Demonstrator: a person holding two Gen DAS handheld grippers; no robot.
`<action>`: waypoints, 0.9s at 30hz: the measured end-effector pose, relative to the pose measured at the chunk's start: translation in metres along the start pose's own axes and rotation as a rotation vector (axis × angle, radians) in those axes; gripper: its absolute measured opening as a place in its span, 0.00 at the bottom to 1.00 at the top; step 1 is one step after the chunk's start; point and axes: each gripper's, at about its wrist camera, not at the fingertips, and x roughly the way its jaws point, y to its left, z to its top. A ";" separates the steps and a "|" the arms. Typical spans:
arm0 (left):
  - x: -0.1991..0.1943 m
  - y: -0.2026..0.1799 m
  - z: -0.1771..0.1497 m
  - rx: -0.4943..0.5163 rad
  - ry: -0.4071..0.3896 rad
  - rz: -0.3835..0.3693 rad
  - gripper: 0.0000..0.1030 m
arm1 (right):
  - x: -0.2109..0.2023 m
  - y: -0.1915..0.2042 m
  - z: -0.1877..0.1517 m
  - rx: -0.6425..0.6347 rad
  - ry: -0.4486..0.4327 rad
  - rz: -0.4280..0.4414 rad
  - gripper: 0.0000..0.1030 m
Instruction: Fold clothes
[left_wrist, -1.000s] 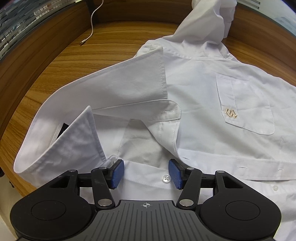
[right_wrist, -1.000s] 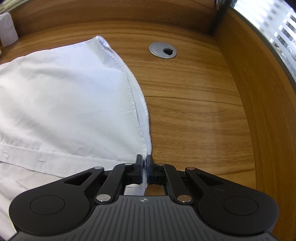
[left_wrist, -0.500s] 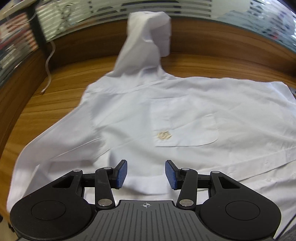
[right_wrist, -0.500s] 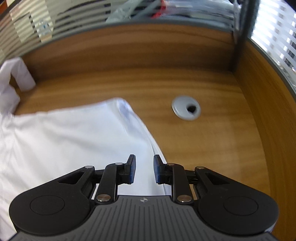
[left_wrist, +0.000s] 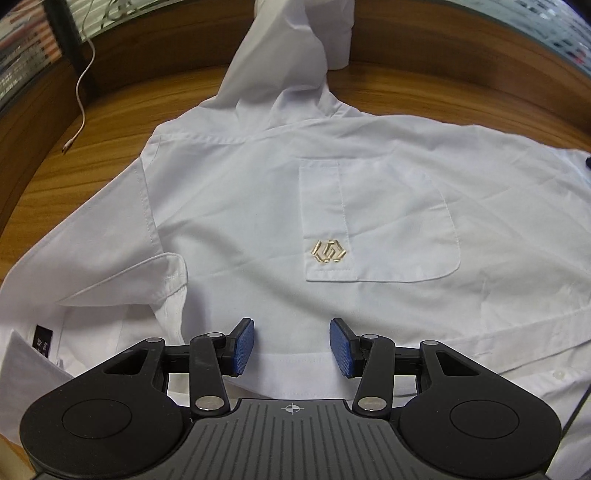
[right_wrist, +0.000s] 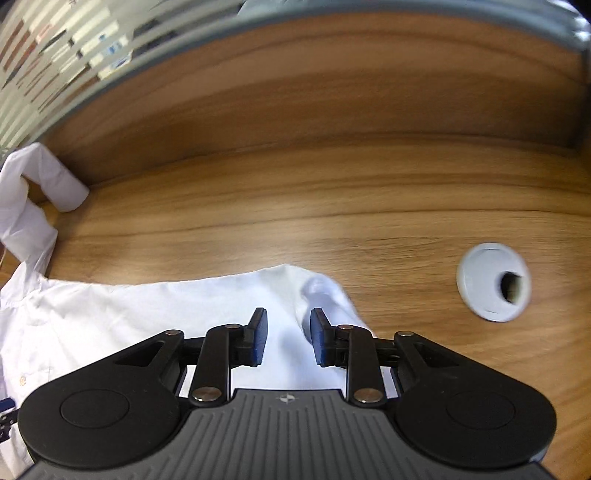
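Observation:
A white button-up shirt (left_wrist: 229, 206) lies front side up on the wooden table (left_wrist: 436, 99). Its chest pocket (left_wrist: 391, 221) carries a gold embroidered logo (left_wrist: 328, 252). The collar (left_wrist: 122, 280) lies at the lower left and a sleeve (left_wrist: 295, 40) drapes up at the back. My left gripper (left_wrist: 291, 349) hovers open over the button placket, nothing between its blue pads. In the right wrist view the shirt's hem corner (right_wrist: 325, 291) lies on the table. My right gripper (right_wrist: 286, 338) hangs above it; its jaws are opening and hold nothing.
A white cable (left_wrist: 82, 92) trails across the table at the back left. A grey round cable grommet (right_wrist: 493, 282) is set into the table right of the hem. A raised wooden wall (right_wrist: 314, 92) runs along the table's back edge.
The right gripper let go of the shirt's hem edge, opened and pulled back from it. The left gripper moved from the collar and top button toward the chest pocket.

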 end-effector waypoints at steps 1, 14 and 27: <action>0.000 0.000 0.001 0.002 0.001 0.000 0.48 | 0.006 -0.001 0.002 -0.002 0.011 0.003 0.28; 0.005 0.006 0.008 -0.043 -0.005 -0.001 0.48 | -0.022 -0.007 0.017 -0.054 -0.131 -0.225 0.25; -0.045 0.032 -0.011 -0.070 -0.118 0.010 0.50 | -0.122 0.001 -0.077 -0.128 -0.056 -0.190 0.29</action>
